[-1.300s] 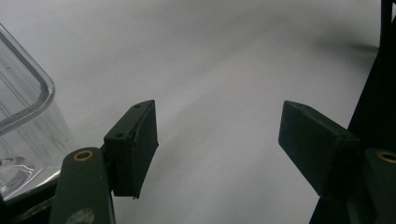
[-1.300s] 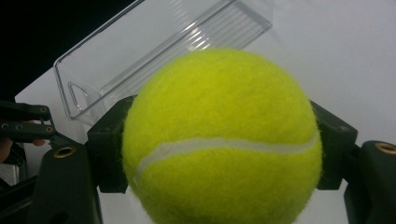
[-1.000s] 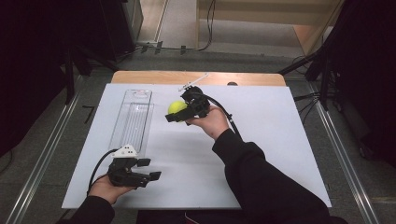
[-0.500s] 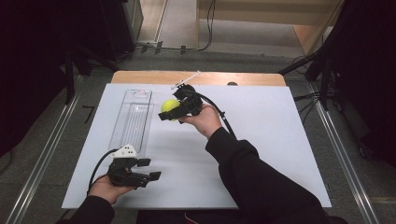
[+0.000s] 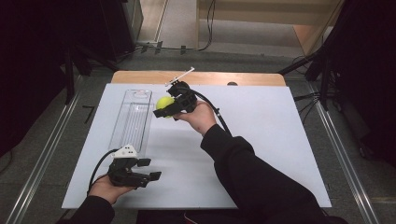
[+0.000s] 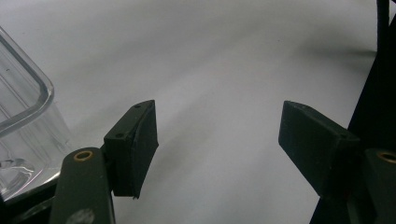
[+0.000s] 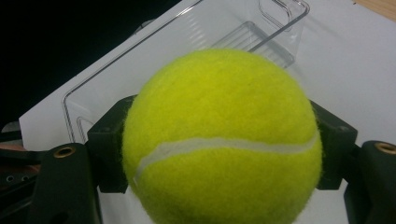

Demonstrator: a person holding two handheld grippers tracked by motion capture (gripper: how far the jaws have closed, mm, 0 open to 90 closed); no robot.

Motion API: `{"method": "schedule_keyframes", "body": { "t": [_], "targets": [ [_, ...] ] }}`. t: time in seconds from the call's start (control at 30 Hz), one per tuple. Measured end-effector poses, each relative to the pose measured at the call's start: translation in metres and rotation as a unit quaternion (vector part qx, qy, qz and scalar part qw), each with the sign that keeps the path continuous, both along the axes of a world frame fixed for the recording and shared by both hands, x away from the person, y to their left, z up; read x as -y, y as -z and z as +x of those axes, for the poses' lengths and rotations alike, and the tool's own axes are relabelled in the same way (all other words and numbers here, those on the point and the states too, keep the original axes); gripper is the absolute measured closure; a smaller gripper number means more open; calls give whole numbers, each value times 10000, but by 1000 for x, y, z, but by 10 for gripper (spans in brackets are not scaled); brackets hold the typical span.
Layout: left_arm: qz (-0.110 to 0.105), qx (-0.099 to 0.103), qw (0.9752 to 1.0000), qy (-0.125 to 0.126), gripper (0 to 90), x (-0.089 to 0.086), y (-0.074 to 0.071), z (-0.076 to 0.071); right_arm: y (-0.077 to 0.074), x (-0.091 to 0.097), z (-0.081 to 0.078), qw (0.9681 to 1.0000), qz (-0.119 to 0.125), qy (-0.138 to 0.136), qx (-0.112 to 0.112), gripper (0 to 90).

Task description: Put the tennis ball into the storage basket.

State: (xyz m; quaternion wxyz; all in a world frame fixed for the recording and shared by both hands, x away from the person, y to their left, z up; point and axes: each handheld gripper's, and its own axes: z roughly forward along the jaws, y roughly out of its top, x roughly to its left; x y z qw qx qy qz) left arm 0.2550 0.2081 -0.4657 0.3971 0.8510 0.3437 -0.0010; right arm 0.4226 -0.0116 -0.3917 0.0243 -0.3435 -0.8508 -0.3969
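Black sleeves (image 5: pixel 252 172) cover both forearms; each black gripper (image 5: pixel 133 175) trails a black cable (image 5: pixel 215 109), with brass-coloured rivets (image 6: pixel 84 155) beside its pads.

The tennis ball (image 5: pixel 164 103) is bright yellow-green and fuzzy, with a curved white seam across its front. It is held in the air, pressed from two sides, just beside the right long edge of the clear plastic tray (image 5: pixel 132 122). The tray is long, narrow and empty. It lies flat on the white surface (image 5: pixel 280 140).
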Motion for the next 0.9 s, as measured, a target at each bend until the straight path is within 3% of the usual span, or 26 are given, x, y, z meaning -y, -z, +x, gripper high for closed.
{"method": "schedule_keyframes", "body": {
  "t": [0.9],
  "targets": [
    [-11,38,10000,50,292,0,0,0,0,-28,14,10000,18,-32,-70,235]
  ]
}}
